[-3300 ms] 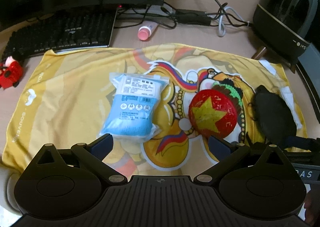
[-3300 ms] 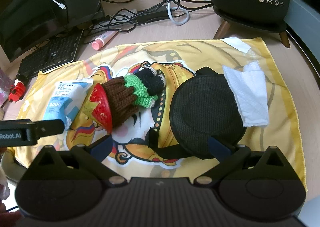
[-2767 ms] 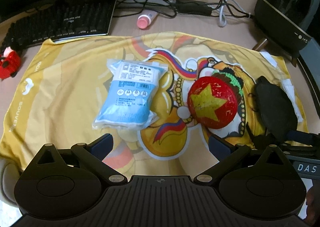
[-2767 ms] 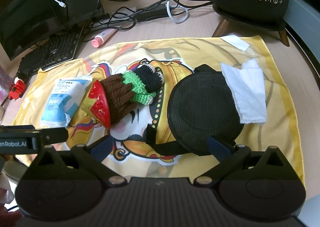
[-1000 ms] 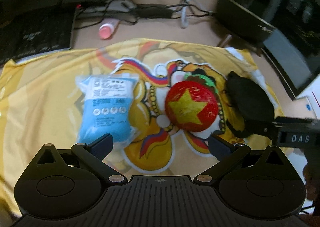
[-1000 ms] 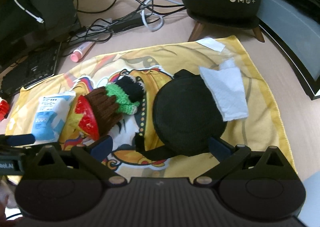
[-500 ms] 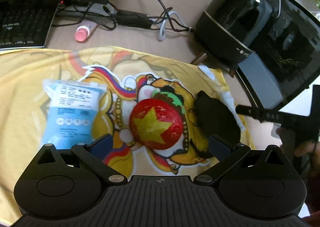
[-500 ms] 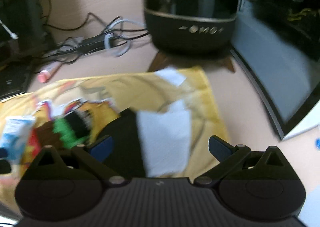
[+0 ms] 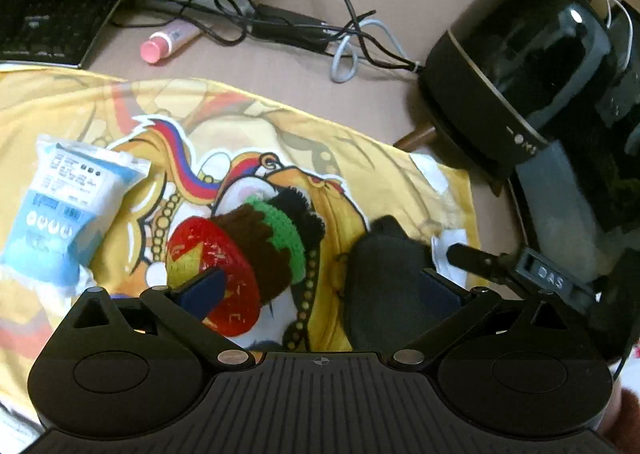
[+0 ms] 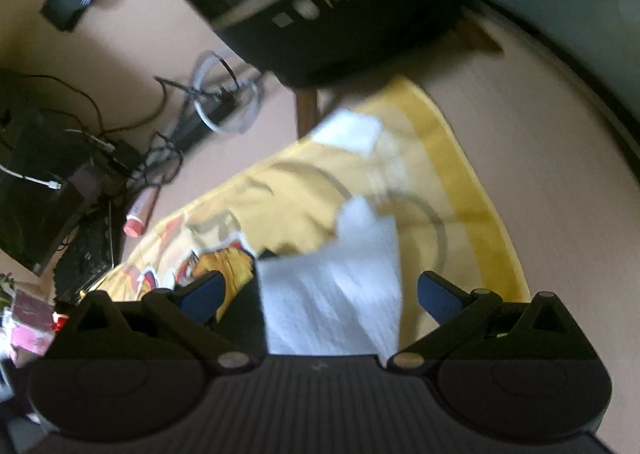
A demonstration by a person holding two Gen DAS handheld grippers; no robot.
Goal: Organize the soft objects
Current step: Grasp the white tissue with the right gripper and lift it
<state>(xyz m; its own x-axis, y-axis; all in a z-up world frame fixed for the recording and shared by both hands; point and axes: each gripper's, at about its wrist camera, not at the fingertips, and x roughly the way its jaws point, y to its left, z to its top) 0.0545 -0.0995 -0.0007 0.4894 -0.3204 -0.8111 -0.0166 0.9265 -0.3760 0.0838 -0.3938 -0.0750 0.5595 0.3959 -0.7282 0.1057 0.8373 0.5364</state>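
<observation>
Yellow cloth point(image 9: 80, 102) on desk – white tissue point(image 10: 340, 286) crumpled, blurred – both grippers spread wide, empty

Cloth point(image 9: 60, 102): yellow, printed cartoon figure with red-blue-yellow stripes and bead chain.
Crochet toy point(image 9: 248, 250): red disc with yellow star, brown body, green band, black top.
Packet point(image 9: 68, 202): light blue and white, printed label.
Pouch point(image 9: 384, 278): black mesh.
Tissue point(image 10: 332, 294): white.
Tube point(image 9: 168, 40): pink.
Desk point(image 9: 280, 70): beige.
Appliance point(image 9: 516, 82): glossy black, gold band.
</observation>
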